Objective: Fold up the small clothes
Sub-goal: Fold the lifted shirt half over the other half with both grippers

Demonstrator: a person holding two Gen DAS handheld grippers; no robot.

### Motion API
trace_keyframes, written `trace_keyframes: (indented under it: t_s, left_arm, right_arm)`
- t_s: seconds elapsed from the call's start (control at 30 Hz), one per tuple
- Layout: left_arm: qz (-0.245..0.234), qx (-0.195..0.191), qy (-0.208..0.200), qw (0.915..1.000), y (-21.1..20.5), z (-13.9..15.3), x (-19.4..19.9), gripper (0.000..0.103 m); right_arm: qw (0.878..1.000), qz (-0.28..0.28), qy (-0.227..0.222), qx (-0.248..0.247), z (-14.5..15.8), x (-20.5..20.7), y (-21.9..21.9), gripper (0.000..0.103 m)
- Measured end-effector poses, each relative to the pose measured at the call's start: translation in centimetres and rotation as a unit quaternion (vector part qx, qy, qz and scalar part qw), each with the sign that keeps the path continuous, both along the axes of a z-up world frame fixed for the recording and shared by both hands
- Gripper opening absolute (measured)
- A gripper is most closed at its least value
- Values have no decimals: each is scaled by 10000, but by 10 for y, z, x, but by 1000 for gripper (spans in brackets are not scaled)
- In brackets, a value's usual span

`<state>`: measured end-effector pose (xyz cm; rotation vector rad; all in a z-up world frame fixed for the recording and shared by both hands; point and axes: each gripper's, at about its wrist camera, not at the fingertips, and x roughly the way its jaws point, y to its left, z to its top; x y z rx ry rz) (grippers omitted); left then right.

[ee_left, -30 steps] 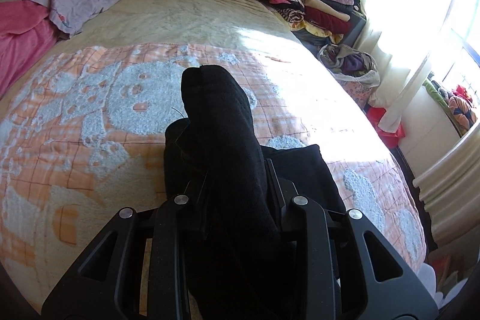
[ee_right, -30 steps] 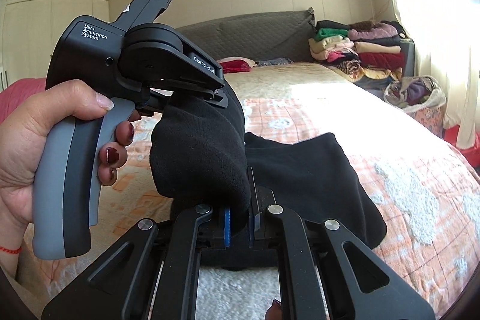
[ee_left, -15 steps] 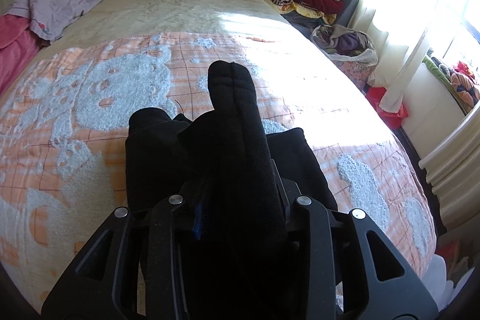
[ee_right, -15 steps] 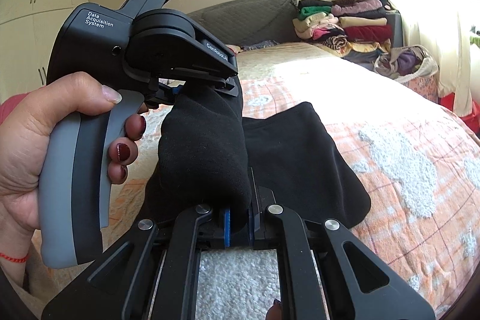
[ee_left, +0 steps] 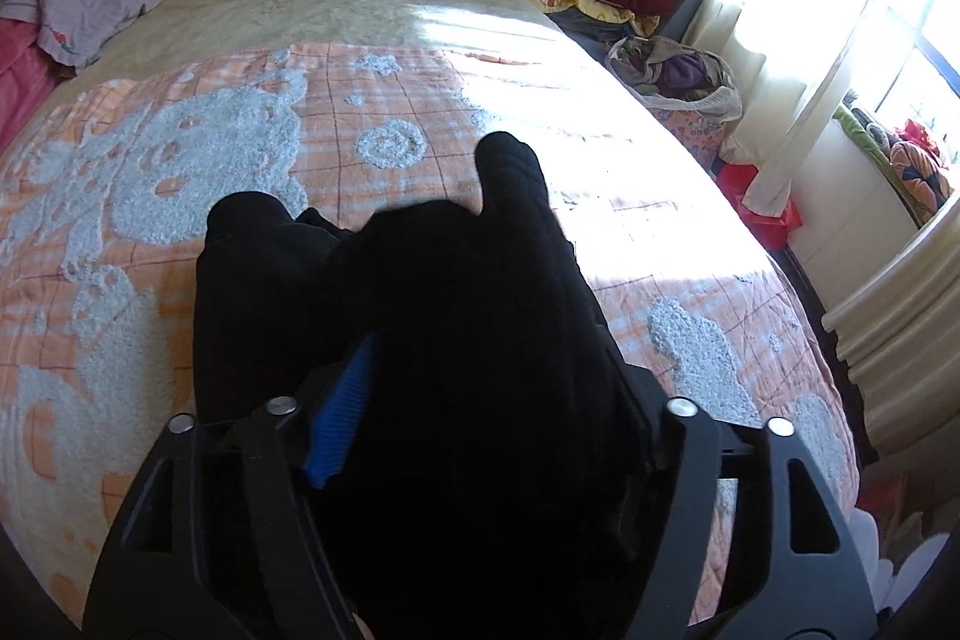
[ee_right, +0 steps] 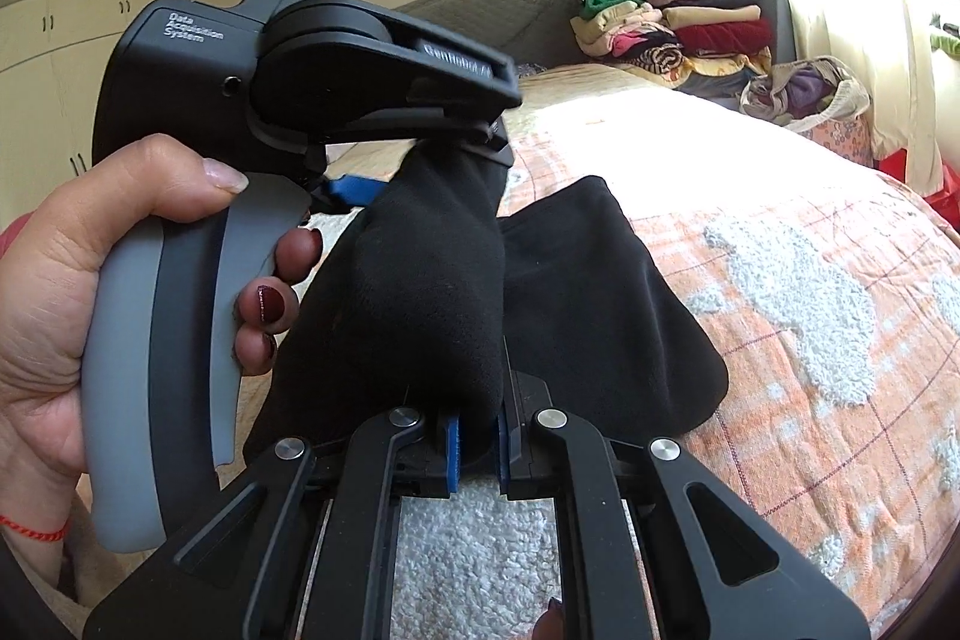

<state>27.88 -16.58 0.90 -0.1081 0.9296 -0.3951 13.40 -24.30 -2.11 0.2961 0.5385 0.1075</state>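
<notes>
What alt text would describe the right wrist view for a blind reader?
The right tongs pinch a black garment, which the left tongs hold from above, over an orange and white bedspread. Folded clothes are stacked behind.

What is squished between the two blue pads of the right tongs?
In the right wrist view, a fold of the black garment sits pinched between the blue pads of the right tongs.

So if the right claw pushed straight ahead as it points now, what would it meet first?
The right claw is already shut on the black garment, so that bunched fabric comes first. Just behind it sits the left claw, clamped on the same cloth, though depth is unclear.
</notes>
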Motion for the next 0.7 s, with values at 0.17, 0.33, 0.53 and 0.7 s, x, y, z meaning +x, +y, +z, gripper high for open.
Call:
trace_keyframes:
  t_s: [0.17, 0.33, 0.53, 0.7]
  left_arm:
    - [-238, -698, 185, 9971, 5, -2, -6, 79]
    - [-52, -779, -62, 9969, 36, 14, -18, 79]
    - [381, -143, -142, 9991, 78, -1, -23, 79]
    - [640, -156, 168, 9977, 103, -27, -26, 79]
  right_arm:
    - [9989, -104, 289, 359, -9, 9, -15, 9]
    - [9921, -218, 556, 1107, -20, 14, -40, 17]
    - [9883, -73, 592, 1405, -9, 15, -48, 39]
    - [9850, 244, 698, 1557, 5, 32, -60, 69]
